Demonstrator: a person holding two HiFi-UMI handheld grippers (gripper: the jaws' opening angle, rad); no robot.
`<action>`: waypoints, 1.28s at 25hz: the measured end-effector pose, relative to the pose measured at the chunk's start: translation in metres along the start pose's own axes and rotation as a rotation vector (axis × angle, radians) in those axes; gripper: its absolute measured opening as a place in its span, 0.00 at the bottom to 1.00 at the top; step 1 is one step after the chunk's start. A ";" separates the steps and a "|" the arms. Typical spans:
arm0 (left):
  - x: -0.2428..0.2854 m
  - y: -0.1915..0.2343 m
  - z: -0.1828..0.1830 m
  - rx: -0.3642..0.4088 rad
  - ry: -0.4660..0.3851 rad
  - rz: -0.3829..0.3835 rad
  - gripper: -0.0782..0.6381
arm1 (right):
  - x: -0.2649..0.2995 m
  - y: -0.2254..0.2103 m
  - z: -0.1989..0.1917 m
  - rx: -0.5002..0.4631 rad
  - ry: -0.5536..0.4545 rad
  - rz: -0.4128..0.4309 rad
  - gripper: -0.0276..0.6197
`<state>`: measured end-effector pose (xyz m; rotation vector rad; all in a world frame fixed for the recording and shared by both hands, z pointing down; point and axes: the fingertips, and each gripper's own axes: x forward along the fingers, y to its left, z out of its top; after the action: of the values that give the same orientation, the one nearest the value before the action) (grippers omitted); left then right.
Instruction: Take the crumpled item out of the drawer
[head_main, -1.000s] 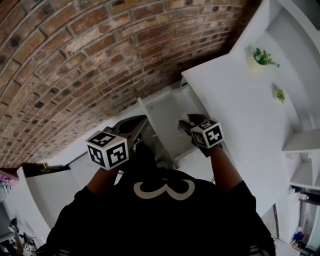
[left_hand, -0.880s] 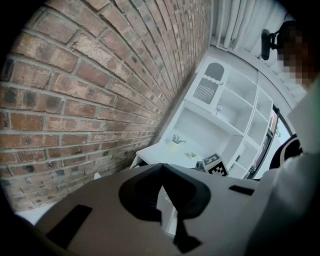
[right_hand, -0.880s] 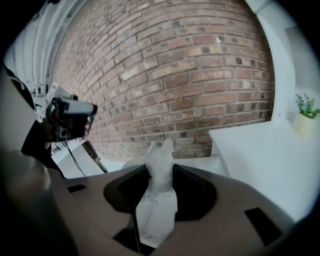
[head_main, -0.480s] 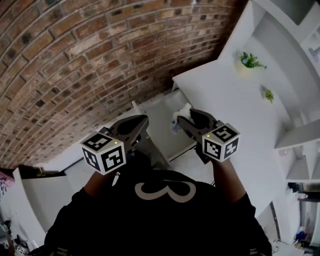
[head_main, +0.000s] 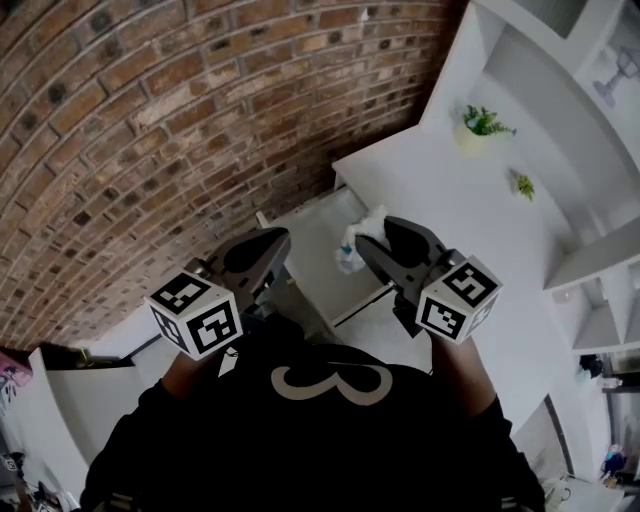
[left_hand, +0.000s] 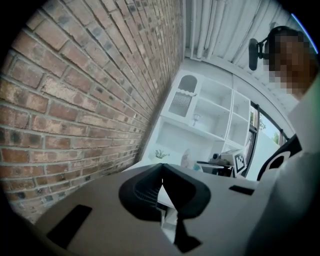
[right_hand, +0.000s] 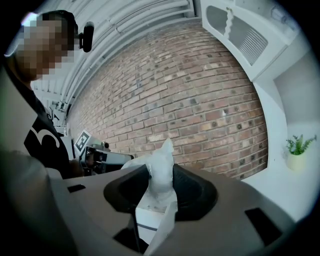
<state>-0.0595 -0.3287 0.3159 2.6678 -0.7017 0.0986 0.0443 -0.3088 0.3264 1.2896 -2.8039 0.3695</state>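
Observation:
The crumpled item (head_main: 358, 238) is a white wad of paper or plastic with a bluish patch. My right gripper (head_main: 374, 242) is shut on it and holds it above the open white drawer (head_main: 308, 255). In the right gripper view the wad (right_hand: 162, 160) sticks up between the dark pads of the right gripper (right_hand: 160, 181). My left gripper (head_main: 262, 250) hangs over the drawer's left side with its jaws together. Nothing sits between the tips of the left gripper (left_hand: 161, 167) in its own view.
A brick wall (head_main: 150, 120) runs behind the drawer. To the right lies a white desk top (head_main: 450, 230) with two small potted plants (head_main: 482, 122), (head_main: 522, 185). White shelves (head_main: 600, 270) stand at the far right. The person's dark shirt fills the bottom.
My right gripper has risen out of the drawer with the wad in it and come back toward the person. The left gripper has shifted slightly and stayed closed.

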 end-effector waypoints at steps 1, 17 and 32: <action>0.000 -0.002 0.003 0.003 -0.006 0.001 0.11 | -0.004 0.000 0.005 -0.003 -0.015 -0.001 0.29; 0.005 -0.004 0.020 0.018 -0.038 -0.039 0.11 | -0.009 0.005 0.022 0.004 -0.090 0.023 0.28; 0.034 0.004 0.020 0.011 -0.015 -0.085 0.11 | -0.012 -0.022 0.023 0.016 -0.100 -0.045 0.28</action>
<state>-0.0324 -0.3549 0.3045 2.7067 -0.5930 0.0601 0.0698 -0.3187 0.3073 1.4096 -2.8526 0.3362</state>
